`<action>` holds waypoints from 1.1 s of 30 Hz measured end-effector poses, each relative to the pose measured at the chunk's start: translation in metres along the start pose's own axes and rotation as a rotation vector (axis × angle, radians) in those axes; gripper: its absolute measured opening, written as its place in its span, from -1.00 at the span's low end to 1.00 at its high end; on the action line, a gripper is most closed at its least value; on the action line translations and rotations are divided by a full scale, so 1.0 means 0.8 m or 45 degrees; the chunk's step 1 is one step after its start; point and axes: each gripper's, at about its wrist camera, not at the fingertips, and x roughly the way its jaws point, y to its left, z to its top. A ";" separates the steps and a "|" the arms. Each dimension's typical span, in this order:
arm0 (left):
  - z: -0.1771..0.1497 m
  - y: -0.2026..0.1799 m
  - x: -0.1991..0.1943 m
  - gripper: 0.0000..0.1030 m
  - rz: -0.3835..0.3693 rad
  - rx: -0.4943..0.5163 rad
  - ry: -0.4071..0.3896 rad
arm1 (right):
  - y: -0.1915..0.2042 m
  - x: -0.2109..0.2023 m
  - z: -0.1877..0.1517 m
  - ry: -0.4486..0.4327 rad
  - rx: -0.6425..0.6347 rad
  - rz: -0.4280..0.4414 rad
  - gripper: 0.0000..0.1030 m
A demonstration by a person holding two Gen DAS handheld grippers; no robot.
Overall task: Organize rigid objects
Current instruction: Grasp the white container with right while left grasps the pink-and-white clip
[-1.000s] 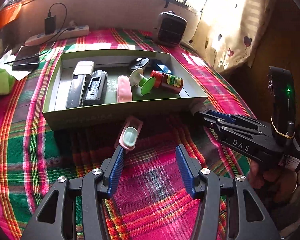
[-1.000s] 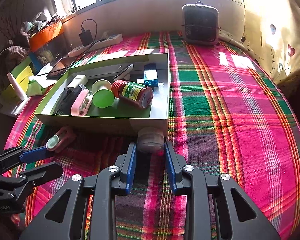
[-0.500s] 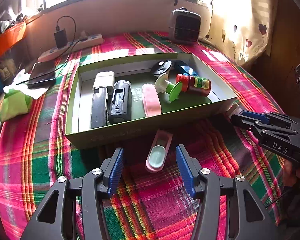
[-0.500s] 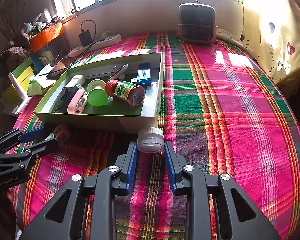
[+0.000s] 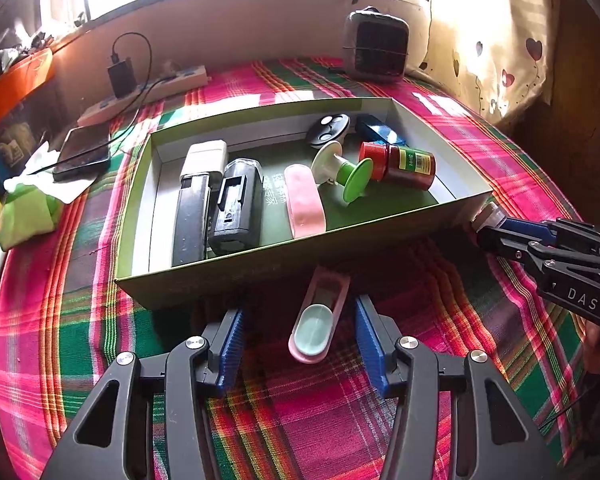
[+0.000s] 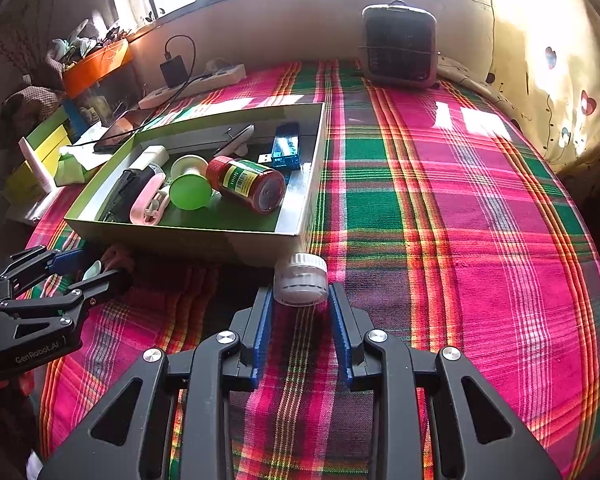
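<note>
The small clear jar (image 6: 301, 279) with a white lid is held between the blue fingers of the right gripper (image 6: 300, 300), which press on both its sides. It sits just in front of the near right corner of the green box (image 6: 188, 236), above the bright checked cloth (image 6: 460, 220).

The pink case (image 5: 319, 322) with a pale green oval lies on the cloth, just in front of the box. The left gripper (image 5: 298, 336) has its fingers wide apart, one on each side of the case, not touching it.

Inside the box lie a red bottle (image 5: 400, 164), a green and white spool (image 5: 342, 172), a pink bar (image 5: 304, 206), a black block (image 5: 236, 206), a long black and white thing (image 5: 196, 196), a round black thing (image 5: 327, 127) and a blue thing (image 5: 378, 130).
</note>
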 end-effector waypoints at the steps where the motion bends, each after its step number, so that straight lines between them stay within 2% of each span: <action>1: 0.000 -0.001 0.000 -0.03 0.002 0.001 0.001 | 0.000 0.000 0.001 0.001 0.000 0.001 -0.42; 4: 0.000 -0.004 0.001 -0.03 0.020 0.016 0.001 | 0.001 0.002 0.003 0.000 -0.017 0.001 -0.24; 12: -0.001 -0.003 0.000 -0.05 0.022 -0.006 -0.007 | 0.005 0.007 0.007 -0.002 -0.043 -0.023 -0.21; 14: -0.002 -0.003 -0.001 -0.18 0.043 -0.008 -0.010 | 0.005 0.007 0.006 -0.004 -0.042 -0.022 -0.21; 18: -0.002 0.003 -0.003 -0.32 0.054 -0.031 -0.015 | 0.006 0.005 0.005 -0.010 -0.043 -0.014 -0.44; 25: -0.005 0.007 -0.006 -0.67 0.071 -0.059 -0.024 | 0.007 0.002 0.003 -0.014 -0.039 -0.004 -0.44; 33: -0.009 0.007 -0.009 -0.67 0.064 -0.075 -0.026 | 0.009 -0.001 0.000 -0.020 -0.041 0.004 -0.44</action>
